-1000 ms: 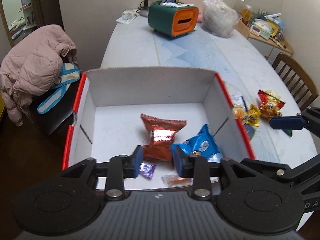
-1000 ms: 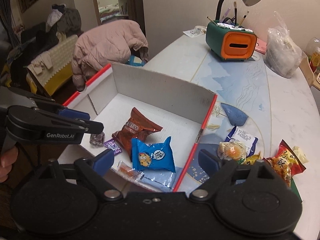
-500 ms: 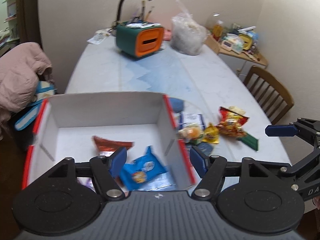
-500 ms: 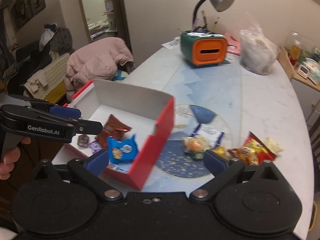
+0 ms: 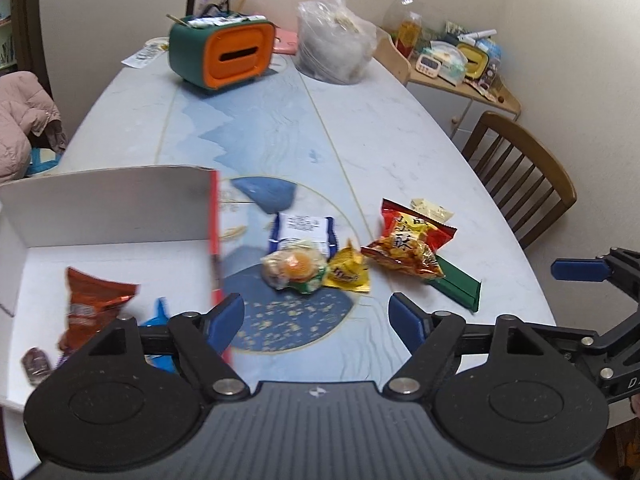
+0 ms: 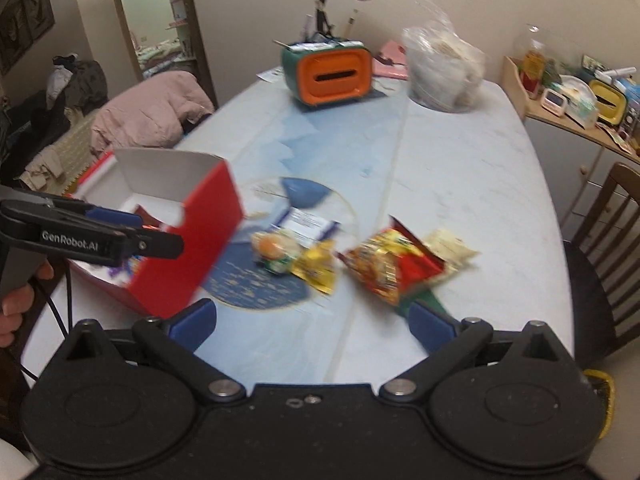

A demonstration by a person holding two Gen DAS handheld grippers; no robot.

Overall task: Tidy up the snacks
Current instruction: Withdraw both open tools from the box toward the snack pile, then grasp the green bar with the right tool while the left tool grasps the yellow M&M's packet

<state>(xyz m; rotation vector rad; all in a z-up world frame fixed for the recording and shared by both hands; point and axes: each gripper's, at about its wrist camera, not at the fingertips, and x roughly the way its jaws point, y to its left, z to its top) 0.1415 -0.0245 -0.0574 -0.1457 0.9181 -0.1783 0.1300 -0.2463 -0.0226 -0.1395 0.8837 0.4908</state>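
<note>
While both grippers are empty, the next pick should be chosen with care. At the left, the box (image 5: 112, 208) already holds the brown packet (image 5: 94, 304). The left gripper (image 5: 316, 316) has its jaws opening with nothing between them, over the counter (image 5: 400, 140); the clear-wrapped snack (image 5: 294, 270) lies just ahead, touching the yellow packet (image 5: 348, 272). Further right, the right gripper (image 6: 312, 320), also opening, should take the red bag (image 6: 384, 268) separately.

Left gripper (image 5: 316, 316): fingers (image 5: 224, 318) opening, wide apart, nothing between them, pitched steeply downward. Right gripper (image 6: 312, 326): fingers (image 6: 192, 320) opening, spread wide, empty, same downward pitch. A hand (image 6: 16, 308) grips the left gripper's handle.
</note>
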